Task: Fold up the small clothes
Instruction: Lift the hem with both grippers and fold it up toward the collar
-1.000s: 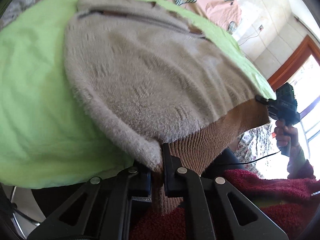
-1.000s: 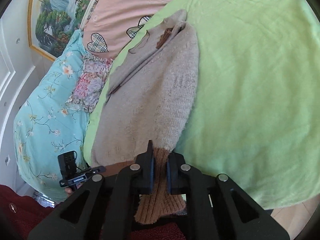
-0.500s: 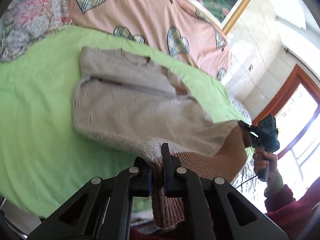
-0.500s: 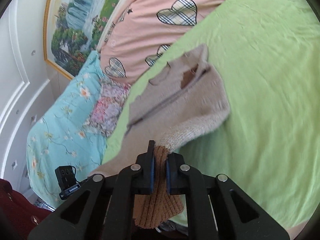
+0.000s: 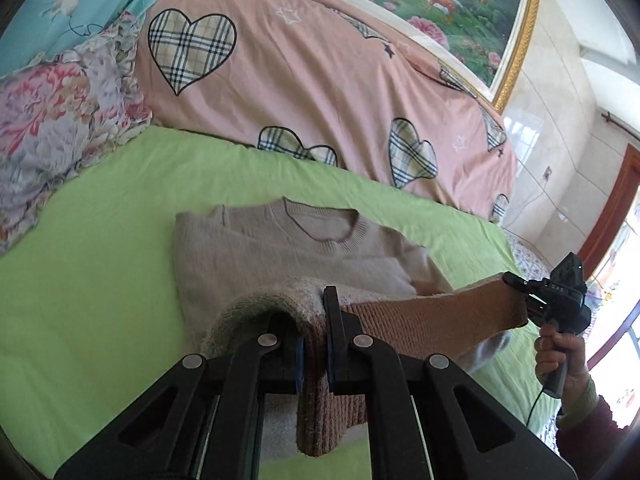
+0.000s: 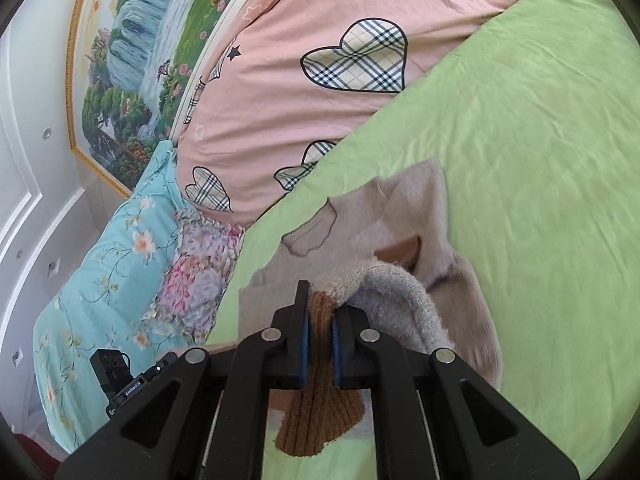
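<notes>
Jaws on my left gripper [image 5: 316, 344] are squeezed tight on the brown ribbed hem of the sweater [image 5: 288, 256]. Jaws on my right gripper [image 6: 319, 332] are squeezed tight on the other end of that same hem. In the left view I can see my right gripper [image 5: 516, 284] out to the side, with my right hand [image 5: 560, 356] around its handle. The brown hem [image 5: 436, 312] stretches straight between the two grippers, up off the bed.

From each pair of jaws a bit of brown knit hangs down. Fuzzy grey knit bunches up over the top of the jaws.

Past the jaws, the top part of the sweater lies flat on the green sheet [image 5: 100, 280]. Its round neck [image 5: 324, 228] points away from me, toward the pink quilt with checked hearts [image 5: 304, 80]. The sweater is soft beige-grey, with a brown band at the bottom. One folded-in sleeve with a brown cuff [image 6: 400, 254] shows in the right view.
</notes>
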Motion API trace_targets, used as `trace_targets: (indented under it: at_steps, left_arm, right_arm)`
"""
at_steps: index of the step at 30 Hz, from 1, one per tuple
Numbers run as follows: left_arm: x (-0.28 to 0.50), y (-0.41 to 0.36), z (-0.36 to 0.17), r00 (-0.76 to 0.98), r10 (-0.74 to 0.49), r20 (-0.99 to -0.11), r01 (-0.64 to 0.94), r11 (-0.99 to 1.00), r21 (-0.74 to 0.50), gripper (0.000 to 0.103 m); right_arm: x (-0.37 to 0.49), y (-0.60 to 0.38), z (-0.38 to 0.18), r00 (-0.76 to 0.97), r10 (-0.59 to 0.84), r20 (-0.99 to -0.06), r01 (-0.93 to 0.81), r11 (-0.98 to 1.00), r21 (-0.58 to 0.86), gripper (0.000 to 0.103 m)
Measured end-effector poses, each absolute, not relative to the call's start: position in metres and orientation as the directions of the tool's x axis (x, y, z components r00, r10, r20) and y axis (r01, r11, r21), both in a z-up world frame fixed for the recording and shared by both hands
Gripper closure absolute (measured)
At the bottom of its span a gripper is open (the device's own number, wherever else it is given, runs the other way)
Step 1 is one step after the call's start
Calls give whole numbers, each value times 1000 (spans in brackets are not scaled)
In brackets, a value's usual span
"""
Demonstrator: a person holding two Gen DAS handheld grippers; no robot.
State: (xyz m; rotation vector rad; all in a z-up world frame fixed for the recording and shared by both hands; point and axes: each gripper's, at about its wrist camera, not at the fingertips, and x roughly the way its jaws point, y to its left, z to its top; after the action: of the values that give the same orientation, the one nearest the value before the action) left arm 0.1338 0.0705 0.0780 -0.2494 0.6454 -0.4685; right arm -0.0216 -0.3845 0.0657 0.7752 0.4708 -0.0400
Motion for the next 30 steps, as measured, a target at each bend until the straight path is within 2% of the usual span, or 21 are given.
trace_targets:
  at_steps: [6, 11, 14, 16, 17, 20, 23, 25, 27, 30]
  left_arm:
    - [198, 72, 54, 682, -454, -574, 273, 885, -377, 97]
    - [245, 67, 19, 635, -418, -650, 228, 905, -358, 96]
    - [264, 64, -8, 585, -389, -712, 191, 919, -345, 94]
    - [263, 68, -16, 562, -396, -726, 171, 915, -367, 93]
    - [258, 69, -15, 564, -402, -722, 173, 912, -373, 87]
    - [224, 67, 0, 574, -437, -693, 216, 897, -387, 74]
    - [174, 48, 11, 561, -503, -658, 310, 864, -397, 64]
    - [156, 27, 9, 515, -557, -652, 371, 830, -416, 63]
    - [148, -2, 0, 465, -574, -674, 431, 812, -394, 63]
    - [159, -39, -19, 419, -521, -744, 462, 827, -319, 63]
  right_arm:
    - [34, -410, 56, 880, 124, -459, 227, 739, 634, 93]
    - [74, -429, 25, 827, 105, -553, 300, 749, 590, 93]
    - [87, -438, 4, 794, 102, -599, 348, 732, 586, 90]
    - [85, -442, -2, 784, 102, -612, 370, 715, 593, 86]
    - [81, -442, -1, 788, 104, -606, 369, 708, 602, 82]
    - [58, -436, 13, 817, 67, -573, 360, 716, 598, 59]
    - [37, -412, 31, 836, 53, -546, 312, 773, 553, 58]
    - [35, -380, 32, 832, 112, -544, 225, 828, 514, 58]
    - [49, -336, 18, 761, 211, -614, 114, 887, 447, 58]
    - [69, -295, -3, 671, 219, -708, 26, 948, 318, 58]
